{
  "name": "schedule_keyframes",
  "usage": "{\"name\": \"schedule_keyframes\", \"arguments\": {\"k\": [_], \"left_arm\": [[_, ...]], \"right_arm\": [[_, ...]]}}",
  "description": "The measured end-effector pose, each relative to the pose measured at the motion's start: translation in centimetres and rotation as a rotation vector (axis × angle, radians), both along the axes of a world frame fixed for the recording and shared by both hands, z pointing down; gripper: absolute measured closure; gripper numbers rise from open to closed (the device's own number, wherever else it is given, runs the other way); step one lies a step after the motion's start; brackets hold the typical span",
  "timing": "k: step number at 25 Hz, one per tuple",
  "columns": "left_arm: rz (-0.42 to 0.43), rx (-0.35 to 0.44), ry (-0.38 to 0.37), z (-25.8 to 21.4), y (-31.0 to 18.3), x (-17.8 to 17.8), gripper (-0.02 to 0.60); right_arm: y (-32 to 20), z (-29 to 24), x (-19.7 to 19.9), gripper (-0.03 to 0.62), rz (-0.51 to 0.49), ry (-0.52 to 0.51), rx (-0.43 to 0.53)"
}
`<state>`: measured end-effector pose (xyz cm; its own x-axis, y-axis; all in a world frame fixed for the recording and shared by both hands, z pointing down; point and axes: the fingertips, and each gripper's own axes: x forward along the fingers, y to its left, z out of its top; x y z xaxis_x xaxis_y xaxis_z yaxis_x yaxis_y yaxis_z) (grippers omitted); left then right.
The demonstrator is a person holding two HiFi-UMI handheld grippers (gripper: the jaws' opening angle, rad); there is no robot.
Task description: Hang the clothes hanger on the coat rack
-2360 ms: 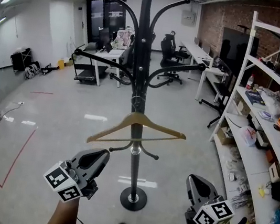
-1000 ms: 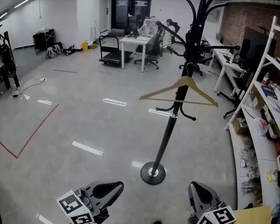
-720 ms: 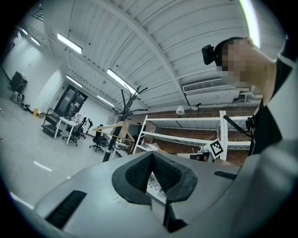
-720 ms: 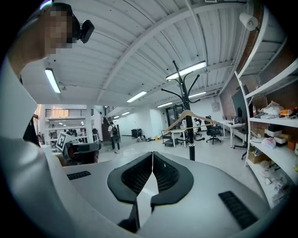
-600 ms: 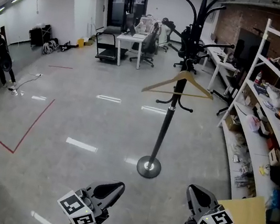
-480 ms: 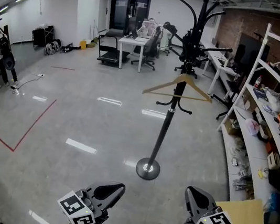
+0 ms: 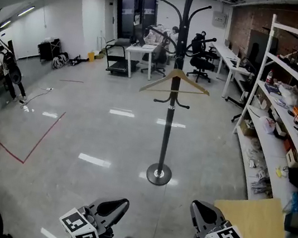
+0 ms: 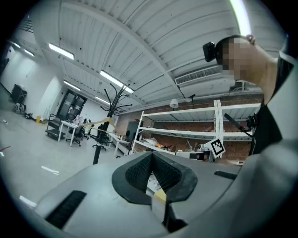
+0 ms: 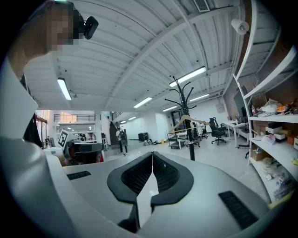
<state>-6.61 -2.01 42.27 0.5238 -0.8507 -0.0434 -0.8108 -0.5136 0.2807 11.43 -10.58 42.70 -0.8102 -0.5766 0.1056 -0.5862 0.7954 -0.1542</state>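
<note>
The clothes hanger [image 7: 173, 80] hangs on the coat rack [image 7: 167, 124], so I judge the task done. My left claw [image 7: 118, 203] and right claw [image 7: 199, 207], well apart from the rack, are both pressed together, holding nothing.

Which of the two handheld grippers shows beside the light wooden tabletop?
The right gripper, at the head view's lower right, shows next to the wooden tabletop; the left gripper has only grey floor around it.

A tan clothes hanger [image 7: 177, 74], black coat rack [image 7: 166, 130], red tape [image 7: 44, 136] across grey floor [image 7: 106, 137].
</note>
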Motion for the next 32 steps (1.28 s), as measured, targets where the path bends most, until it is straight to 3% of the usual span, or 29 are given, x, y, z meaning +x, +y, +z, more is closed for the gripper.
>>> {"name": "schedule_keyframes", "arguments": {"k": [3, 8, 13, 22, 32], "left_arm": [[-0.035, -0.025, 0.031, 0.6, 2.6, 2.5, 0.581], [-0.028, -0.040, -0.010, 0.4, 5.9, 6.9, 0.581], [-0.025, -0.043, -0.061, -0.4, 9.3, 8.9, 0.581], [-0.057, -0.028, -0.056, -0.7, 15.8, 7.2, 0.581], [-0.063, -0.031, -0.055, 0.5, 25.6, 3.8, 0.581]], "right_arm": [[2.1, 1.2, 2.7, 0.586, -0.006, -0.006, -0.027], [5.0, 1.6, 6.3, 0.586, -0.023, -0.011, -0.050], [7.9, 0.6, 6.6, 0.586, -0.056, -0.037, -0.044], [14.1, -1.5, 4.6, 0.586, -0.087, -0.034, 0.014], [24.6, -1.6, 3.0, 0.586, -0.012, 0.001, 0.014]]}}
